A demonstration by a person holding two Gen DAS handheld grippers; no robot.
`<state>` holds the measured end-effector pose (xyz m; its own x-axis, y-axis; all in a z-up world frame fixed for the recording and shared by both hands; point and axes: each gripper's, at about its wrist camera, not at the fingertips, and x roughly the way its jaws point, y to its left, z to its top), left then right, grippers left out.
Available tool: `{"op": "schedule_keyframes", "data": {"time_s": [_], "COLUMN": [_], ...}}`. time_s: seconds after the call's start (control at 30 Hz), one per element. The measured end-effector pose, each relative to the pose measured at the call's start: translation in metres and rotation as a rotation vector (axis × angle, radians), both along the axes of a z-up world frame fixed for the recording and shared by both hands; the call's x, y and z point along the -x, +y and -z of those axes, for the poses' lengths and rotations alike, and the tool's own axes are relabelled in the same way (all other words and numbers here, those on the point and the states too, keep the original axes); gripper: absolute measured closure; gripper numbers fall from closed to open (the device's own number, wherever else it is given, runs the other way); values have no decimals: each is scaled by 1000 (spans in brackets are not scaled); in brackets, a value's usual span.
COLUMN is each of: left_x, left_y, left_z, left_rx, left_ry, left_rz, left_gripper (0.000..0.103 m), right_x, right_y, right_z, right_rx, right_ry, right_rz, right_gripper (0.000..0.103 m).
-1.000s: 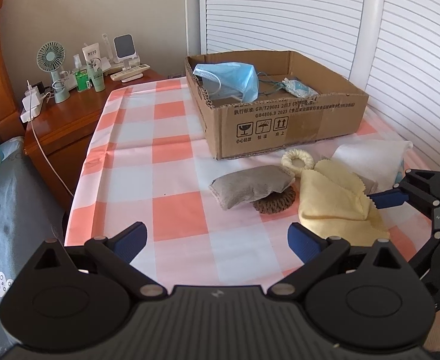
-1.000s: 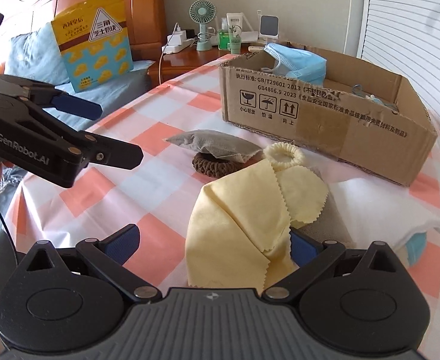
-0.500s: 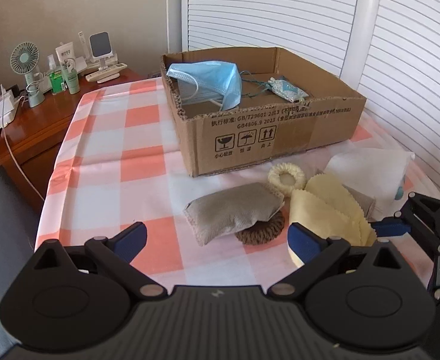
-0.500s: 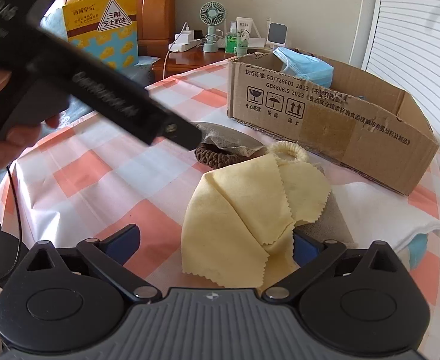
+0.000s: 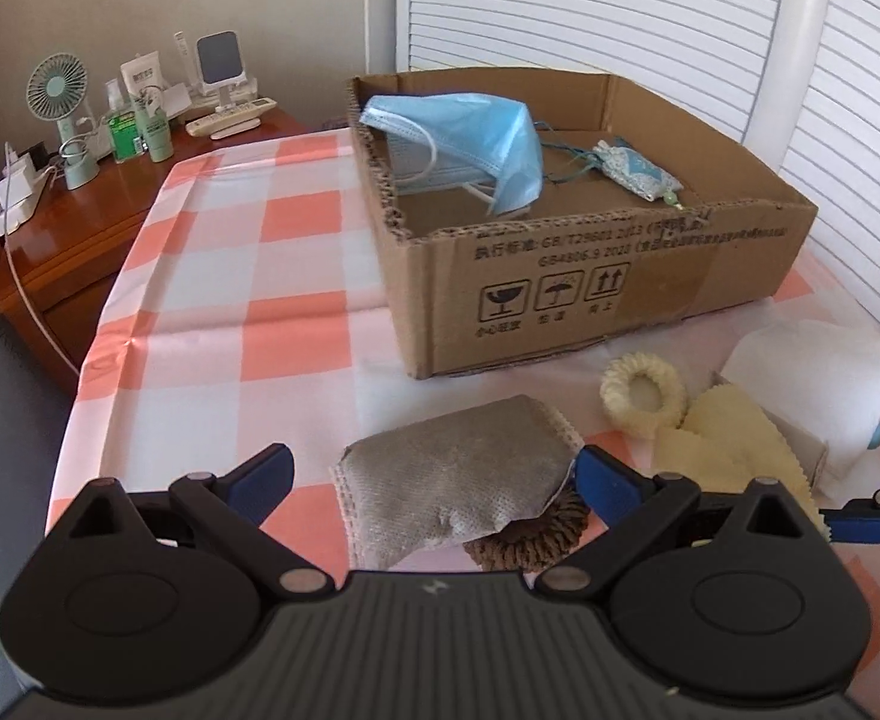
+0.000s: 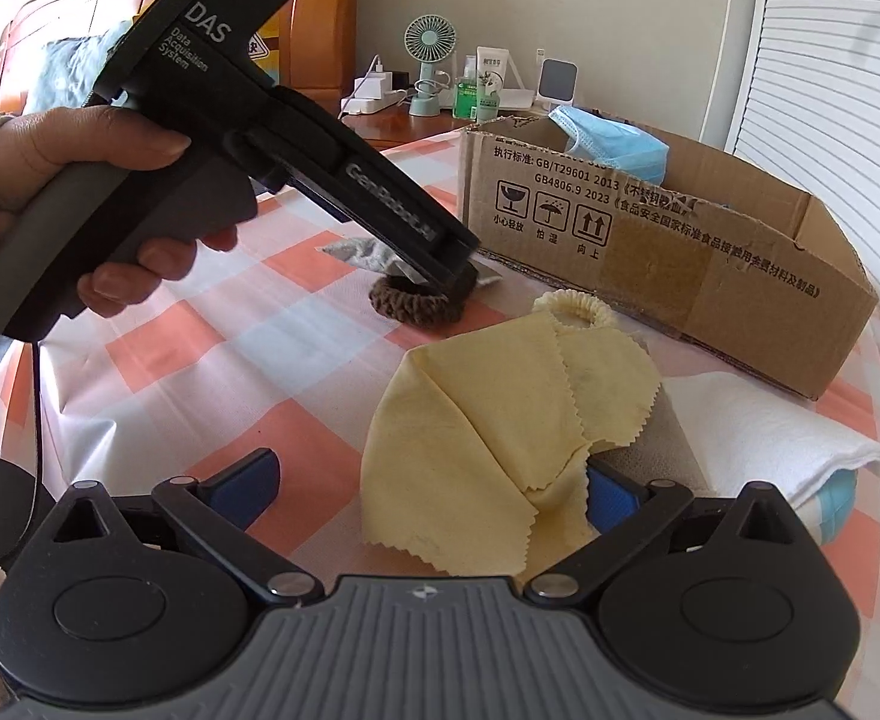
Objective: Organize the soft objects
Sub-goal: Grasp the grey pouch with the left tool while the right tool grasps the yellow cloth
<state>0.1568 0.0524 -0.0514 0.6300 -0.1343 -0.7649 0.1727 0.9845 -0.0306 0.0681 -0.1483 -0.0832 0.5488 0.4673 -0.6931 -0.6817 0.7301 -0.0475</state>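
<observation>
Only the right view shows the hand (image 6: 80,192); both tools (image 5: 434,474) (image 6: 431,486) gape, released.

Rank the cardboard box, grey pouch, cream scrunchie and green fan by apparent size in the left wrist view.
1. cardboard box
2. grey pouch
3. cream scrunchie and green fan: look alike; the fan sits farther back, so unranked.
</observation>
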Motion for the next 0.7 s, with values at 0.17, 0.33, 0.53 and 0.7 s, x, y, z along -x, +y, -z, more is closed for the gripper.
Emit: {"op": "schedule_keyframes", "data": {"time_s": [0.17,0.33,0.53,0.7], "left_x": [-3,-7,-7,-10], "left_y": [20,22,19,15], "left_z": [6,8,8,9], "left_rx": [68,148,151,113], "left_ry": [34,42,33,45], "left_rz": [-86,-111,-110,-139], "left_gripper": [6,21,18,12], "right_x": [1,1,-1,-7], "right_y": [0,1,-1,4], "right_z": [0,0,-6,-10], "right_rx": [0,2,-19,11], "right_ry": [-3,0,8,-10], "right_rz": [1,4,42,53], "right_gripper": [0,0,0,1]}}
